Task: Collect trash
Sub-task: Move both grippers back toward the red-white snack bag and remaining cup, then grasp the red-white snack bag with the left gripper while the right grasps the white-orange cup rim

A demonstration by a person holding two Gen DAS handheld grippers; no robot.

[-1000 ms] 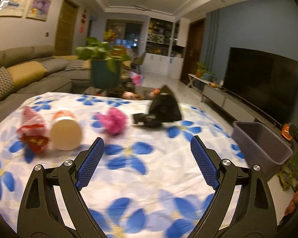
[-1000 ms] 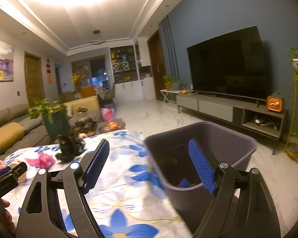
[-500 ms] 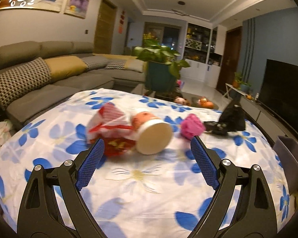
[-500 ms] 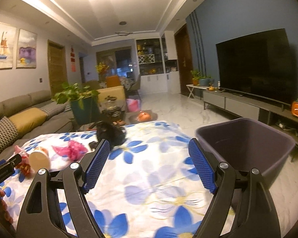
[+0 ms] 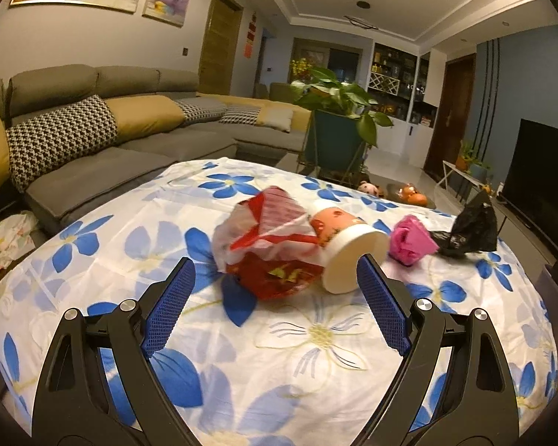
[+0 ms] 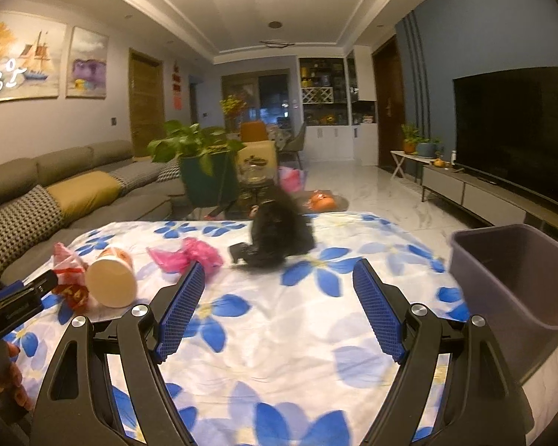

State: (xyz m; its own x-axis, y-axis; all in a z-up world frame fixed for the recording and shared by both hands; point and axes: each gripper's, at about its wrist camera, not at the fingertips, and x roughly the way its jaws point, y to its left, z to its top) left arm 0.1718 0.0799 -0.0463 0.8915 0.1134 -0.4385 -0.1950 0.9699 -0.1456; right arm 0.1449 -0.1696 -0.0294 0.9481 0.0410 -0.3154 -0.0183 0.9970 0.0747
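On the flowered tablecloth [image 5: 316,338] lie a crumpled red-and-white wrapper [image 5: 268,241], a tipped paper cup [image 5: 348,252], a pink crumpled bag [image 5: 413,239] and a black plastic bag [image 5: 472,228]. My left gripper [image 5: 275,290] is open, its fingers just short of the wrapper and the cup. In the right wrist view the black bag [image 6: 279,236] lies ahead of my open right gripper [image 6: 279,286], with the pink bag [image 6: 189,254], the cup [image 6: 111,278] and the wrapper [image 6: 69,275] off to the left. A dark purple bin [image 6: 517,271] stands at the table's right edge.
A grey sofa [image 5: 93,141] with cushions runs along the left. A potted plant [image 5: 334,126] stands beyond the table. A TV [image 6: 517,130] and low cabinet line the right wall. The left gripper's body [image 6: 11,301] and a hand show at the right view's left edge.
Both grippers swung left. The wrapper and cup moved from the left side to between the left fingers. In the right view the bin slid to the right edge and the black bag came to the centre.
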